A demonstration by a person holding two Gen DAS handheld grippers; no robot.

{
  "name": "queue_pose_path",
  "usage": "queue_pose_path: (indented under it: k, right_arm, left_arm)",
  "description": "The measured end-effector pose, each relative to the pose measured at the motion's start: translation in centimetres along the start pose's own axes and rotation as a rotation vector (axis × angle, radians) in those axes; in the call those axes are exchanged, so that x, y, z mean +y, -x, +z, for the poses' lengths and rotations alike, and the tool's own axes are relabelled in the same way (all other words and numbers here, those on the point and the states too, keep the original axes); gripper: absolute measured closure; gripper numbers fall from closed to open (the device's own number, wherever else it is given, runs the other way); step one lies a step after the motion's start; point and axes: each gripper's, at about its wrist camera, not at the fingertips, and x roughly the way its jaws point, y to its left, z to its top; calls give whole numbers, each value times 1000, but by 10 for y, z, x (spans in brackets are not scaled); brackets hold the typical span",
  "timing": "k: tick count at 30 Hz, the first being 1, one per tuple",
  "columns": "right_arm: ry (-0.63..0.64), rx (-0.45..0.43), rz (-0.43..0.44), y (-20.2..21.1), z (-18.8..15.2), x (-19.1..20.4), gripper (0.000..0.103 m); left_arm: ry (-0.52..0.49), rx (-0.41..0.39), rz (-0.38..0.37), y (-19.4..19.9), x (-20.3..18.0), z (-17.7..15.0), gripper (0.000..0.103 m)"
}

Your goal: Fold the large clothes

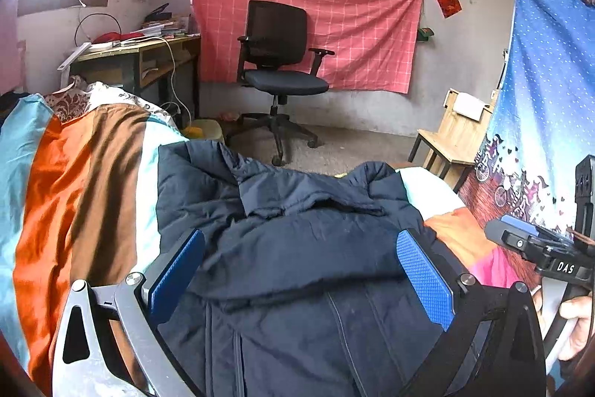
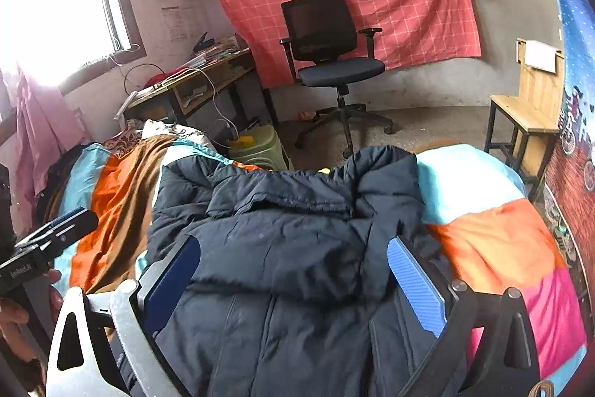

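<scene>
A dark navy padded jacket (image 1: 297,248) lies on a bed with a striped sheet (image 1: 74,192), its far end crumpled near the bed's edge. My left gripper (image 1: 301,270) is open above the jacket's near part, its blue pads (image 1: 424,274) wide apart with nothing between them. My right gripper (image 2: 293,281) is also open over the jacket (image 2: 290,248), blue pads (image 2: 412,285) spread. The right gripper shows at the right edge of the left wrist view (image 1: 528,240). The left gripper shows at the left edge of the right wrist view (image 2: 63,229).
A black office chair (image 1: 279,69) stands on the floor beyond the bed, before a pink checked cloth (image 1: 334,25) on the wall. A cluttered desk (image 1: 148,51) is at left, a wooden chair (image 1: 453,133) and blue curtain (image 1: 550,99) at right. A green stool (image 2: 256,144) stands by the bed.
</scene>
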Motion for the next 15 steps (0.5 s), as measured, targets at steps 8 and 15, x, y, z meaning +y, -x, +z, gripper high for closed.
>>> queue_pose_path:
  k: [8, 15]
  right_arm:
    - [15, -4, 14, 29, -36, 10, 0]
    - [99, 8, 24, 43, -73, 8, 0]
  left_arm:
    - [-15, 27, 23, 18, -8, -45, 2]
    - [-24, 28, 49, 32, -24, -89, 2]
